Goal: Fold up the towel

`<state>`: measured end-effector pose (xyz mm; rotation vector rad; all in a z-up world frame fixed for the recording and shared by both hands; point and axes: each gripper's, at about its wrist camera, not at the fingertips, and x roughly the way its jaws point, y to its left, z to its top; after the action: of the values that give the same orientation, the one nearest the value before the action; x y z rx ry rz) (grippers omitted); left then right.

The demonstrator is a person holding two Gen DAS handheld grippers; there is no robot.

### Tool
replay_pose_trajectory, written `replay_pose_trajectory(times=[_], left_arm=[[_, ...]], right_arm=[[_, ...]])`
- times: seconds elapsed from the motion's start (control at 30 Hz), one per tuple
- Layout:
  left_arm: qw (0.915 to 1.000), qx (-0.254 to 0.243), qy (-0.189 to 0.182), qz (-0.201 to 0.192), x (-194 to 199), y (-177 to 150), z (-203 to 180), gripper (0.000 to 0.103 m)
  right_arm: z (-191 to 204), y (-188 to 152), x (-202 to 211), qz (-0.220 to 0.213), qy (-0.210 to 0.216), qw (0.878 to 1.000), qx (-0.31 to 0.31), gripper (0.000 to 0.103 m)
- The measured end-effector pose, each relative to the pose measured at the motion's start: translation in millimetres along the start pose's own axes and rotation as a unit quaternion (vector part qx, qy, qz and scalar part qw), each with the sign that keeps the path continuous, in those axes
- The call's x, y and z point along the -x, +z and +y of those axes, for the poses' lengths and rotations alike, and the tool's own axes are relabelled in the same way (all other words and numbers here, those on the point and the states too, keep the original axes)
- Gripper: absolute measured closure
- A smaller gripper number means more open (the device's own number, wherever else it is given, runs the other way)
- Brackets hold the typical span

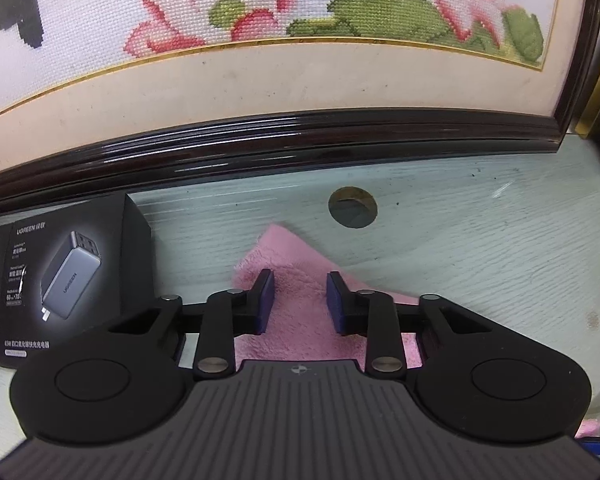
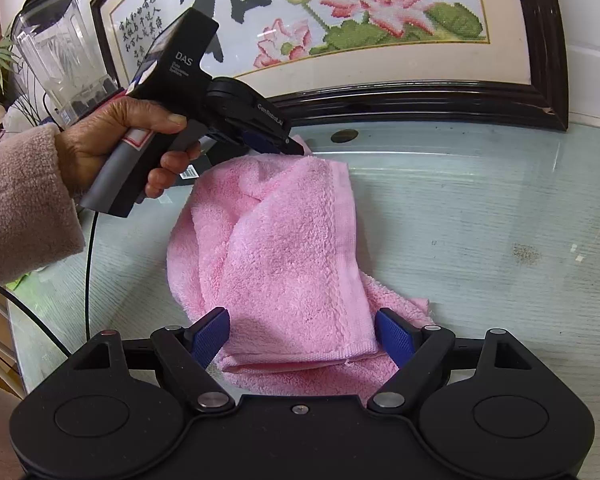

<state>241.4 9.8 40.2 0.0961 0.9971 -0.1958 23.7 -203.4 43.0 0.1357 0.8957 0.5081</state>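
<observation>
Pink towel (image 2: 284, 248) lying loosely folded on the glass-topped desk (image 2: 500, 220), a hand-held gripper at each end.

At the desk's left back corner, a clear blender jug (image 2: 60, 60); just right of it, a black charger box (image 1: 68, 280) against the framed cross-stitch of lotus flowers (image 2: 340, 20) propped along the back edge. Further right, a hand (image 2: 112, 148) in a fleecy sleeve (image 2: 20, 200) gripping the left gripper (image 1: 300, 284), tilted down onto the towel's far corner near a round hole (image 1: 353, 207) in the desk. Narrow gap between its pads, pink pile showing in that gap; impossible to tell whether pinched or merely straddled. Toward the front edge, the right gripper (image 2: 302, 336) spread wide, blue pads (image 2: 210, 340) either side of the towel's near folded end, not squeezing it.
</observation>
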Motion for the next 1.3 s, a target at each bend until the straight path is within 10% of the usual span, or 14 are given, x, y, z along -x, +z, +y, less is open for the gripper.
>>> replay_pose_trajectory(times=[0.23, 0.4, 0.53, 0.7, 0.83, 1.3], left_arm=[[0.9999, 0.008, 0.006, -0.003, 1, -2, 8, 0.099], [0.9981, -0.013, 0.056, -0.024, 8, -1, -1, 0.034], [0.9988, -0.007, 0.041, -0.027, 9, -2, 1, 0.03], [0.9999, -0.002, 0.007, -0.008, 1, -3, 3, 0.055], [0.9995, 0.006, -0.031, -0.006, -1, -2, 4, 0.096], [0.9758, 0.105, -0.16, -0.105, 81, -35, 46, 0.098]], right_arm=[[1, 1, 1, 0.0, -0.001, 1.0, 0.001, 0.024], [-1, 0, 1, -0.001, -0.002, 1.0, -0.001, 0.024], [-2, 1, 0, 0.0, -0.002, 1.0, 0.0, 0.024], [-6, 3, -1, -0.002, 0.001, 1.0, -0.007, 0.024], [-7, 3, 0, -0.002, 0.003, 1.0, -0.01, 0.024], [-12, 9, 13, -0.013, 0.013, 1.0, -0.004, 0.024]])
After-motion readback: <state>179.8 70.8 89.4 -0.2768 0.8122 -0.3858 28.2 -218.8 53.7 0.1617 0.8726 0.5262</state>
